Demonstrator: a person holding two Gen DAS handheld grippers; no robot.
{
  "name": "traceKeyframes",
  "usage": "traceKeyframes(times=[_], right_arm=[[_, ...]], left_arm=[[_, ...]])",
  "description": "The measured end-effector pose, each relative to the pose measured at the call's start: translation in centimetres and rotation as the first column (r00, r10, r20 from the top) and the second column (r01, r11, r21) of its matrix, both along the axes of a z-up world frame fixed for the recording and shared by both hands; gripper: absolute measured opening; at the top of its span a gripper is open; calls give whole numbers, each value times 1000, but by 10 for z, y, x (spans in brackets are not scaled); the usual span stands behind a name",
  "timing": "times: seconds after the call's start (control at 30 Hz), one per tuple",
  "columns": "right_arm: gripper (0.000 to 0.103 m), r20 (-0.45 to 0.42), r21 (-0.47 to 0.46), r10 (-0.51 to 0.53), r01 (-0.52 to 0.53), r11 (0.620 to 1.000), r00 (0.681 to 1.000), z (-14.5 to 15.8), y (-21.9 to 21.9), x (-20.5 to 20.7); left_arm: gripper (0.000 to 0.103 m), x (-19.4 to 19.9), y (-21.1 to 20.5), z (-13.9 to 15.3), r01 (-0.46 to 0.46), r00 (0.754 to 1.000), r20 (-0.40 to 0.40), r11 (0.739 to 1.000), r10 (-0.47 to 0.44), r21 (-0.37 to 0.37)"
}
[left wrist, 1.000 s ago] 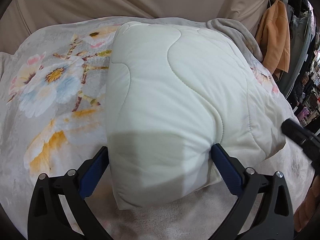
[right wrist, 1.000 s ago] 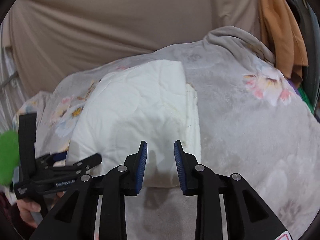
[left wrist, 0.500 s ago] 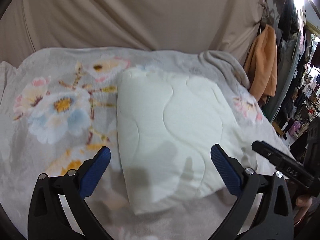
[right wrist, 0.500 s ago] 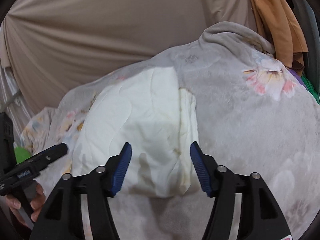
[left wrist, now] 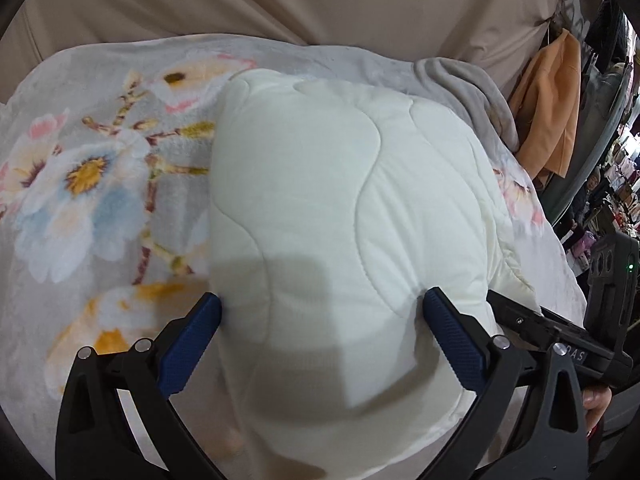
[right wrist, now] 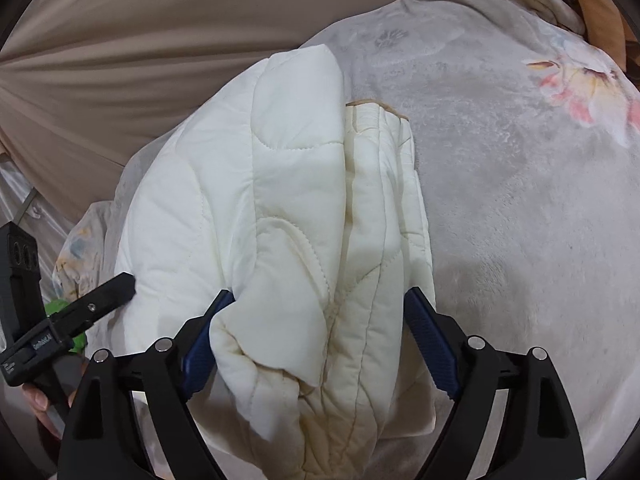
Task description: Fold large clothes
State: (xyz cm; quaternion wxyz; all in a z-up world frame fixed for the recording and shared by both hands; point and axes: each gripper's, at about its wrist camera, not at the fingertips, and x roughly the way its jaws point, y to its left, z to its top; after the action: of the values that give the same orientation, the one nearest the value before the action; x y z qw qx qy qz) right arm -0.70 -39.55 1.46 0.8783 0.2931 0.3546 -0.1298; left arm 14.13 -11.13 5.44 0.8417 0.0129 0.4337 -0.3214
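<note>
Straddling the folded white quilted jacket point(left wrist: 344, 216) on a floral blanket point(left wrist: 88, 184), left gripper point(left wrist: 320, 320) spread wide, right gripper point(right wrist: 320, 320) jaws just opened, layered edge between them, neither clamping.

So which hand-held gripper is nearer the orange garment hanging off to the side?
Right. The right hand-held gripper straddles the folded quilted garment's edge toward the orange garment; the left hand-held gripper sits on the far side.
</note>
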Motion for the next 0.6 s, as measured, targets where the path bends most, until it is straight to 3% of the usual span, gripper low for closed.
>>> traceKeyframes(times=[0.27, 0.5, 0.6], right_arm=[[89, 5, -25, 23, -23, 999, 1000, -9, 0, 7], [90, 10, -57, 26, -25, 998, 1000, -10, 4, 12], [83, 19, -55, 20, -19, 998, 1000, -9, 4, 13]], left_arm=[[98, -8, -21, -5, -82, 989, 125, 995, 74, 62], [98, -7, -25, -8, -95, 985, 149, 993, 85, 65], [98, -7, -25, -9, -95, 985, 150, 993, 84, 67]])
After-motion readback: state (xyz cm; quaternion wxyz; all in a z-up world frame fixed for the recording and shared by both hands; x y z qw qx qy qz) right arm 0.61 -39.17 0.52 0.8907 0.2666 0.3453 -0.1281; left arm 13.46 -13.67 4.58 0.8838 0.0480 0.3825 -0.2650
